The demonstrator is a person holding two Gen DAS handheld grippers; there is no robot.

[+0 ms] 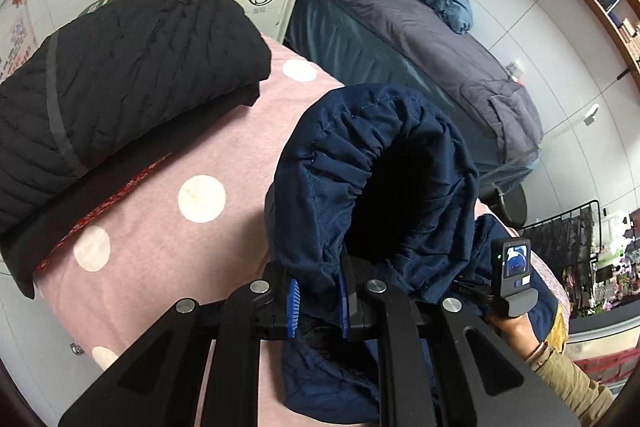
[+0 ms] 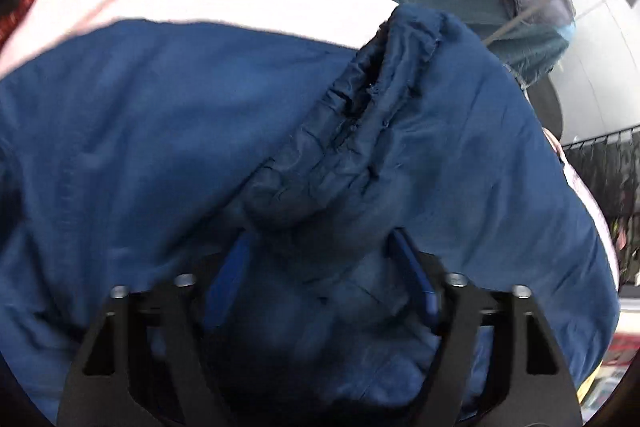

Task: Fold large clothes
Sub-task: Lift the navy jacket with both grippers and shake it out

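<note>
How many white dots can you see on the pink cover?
4. One beside the folded black jacket, one mid-cover, one lower left, one partly cut off near the gripper. Clothes may hide more.

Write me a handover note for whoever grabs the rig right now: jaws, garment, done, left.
Left gripper: jaws shut on the elastic cuff of the navy blue padded jacket, holding the cuff up off the bed.
Right gripper: jaws open, pointing down over the jacket's body, with the gathered cuff just ahead of them; no grip.
Jacket lies on the pink polka-dot bed cover, still unfolded.
Done: a black quilted jacket sits folded at the cover's far left.
Left: grip with the right, lay the sleeve across the body, fold the jacket down.
</note>
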